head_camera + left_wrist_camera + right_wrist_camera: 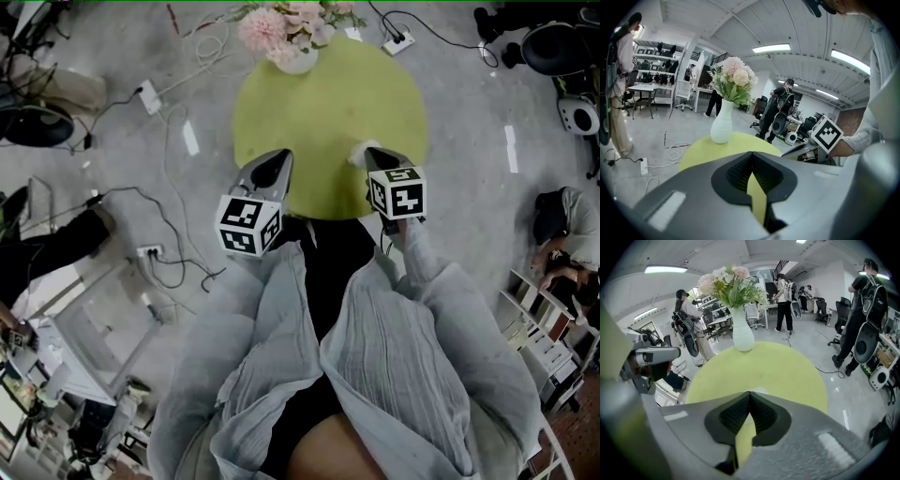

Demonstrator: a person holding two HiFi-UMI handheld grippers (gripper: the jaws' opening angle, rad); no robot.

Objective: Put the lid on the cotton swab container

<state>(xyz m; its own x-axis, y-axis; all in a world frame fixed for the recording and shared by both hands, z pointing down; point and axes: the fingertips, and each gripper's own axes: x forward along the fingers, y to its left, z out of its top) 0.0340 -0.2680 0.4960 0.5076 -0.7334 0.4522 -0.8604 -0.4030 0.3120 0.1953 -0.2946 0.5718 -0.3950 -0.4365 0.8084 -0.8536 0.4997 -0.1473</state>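
My left gripper (751,153) and right gripper (750,393) hover over the near edge of the round green table (328,103), jaws closed tip to tip, empty. A small pale thing (357,156) lies just past the right tips; I can't tell whether it's the swab container.

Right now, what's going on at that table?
A person holds the left gripper and the right gripper over the near edge of a round yellow-green table. Both have jaws together, holding nothing. A white vase of pink flowers stands at the far edge. I can't make out a cotton swab container or lid, so the task looks unstarted.
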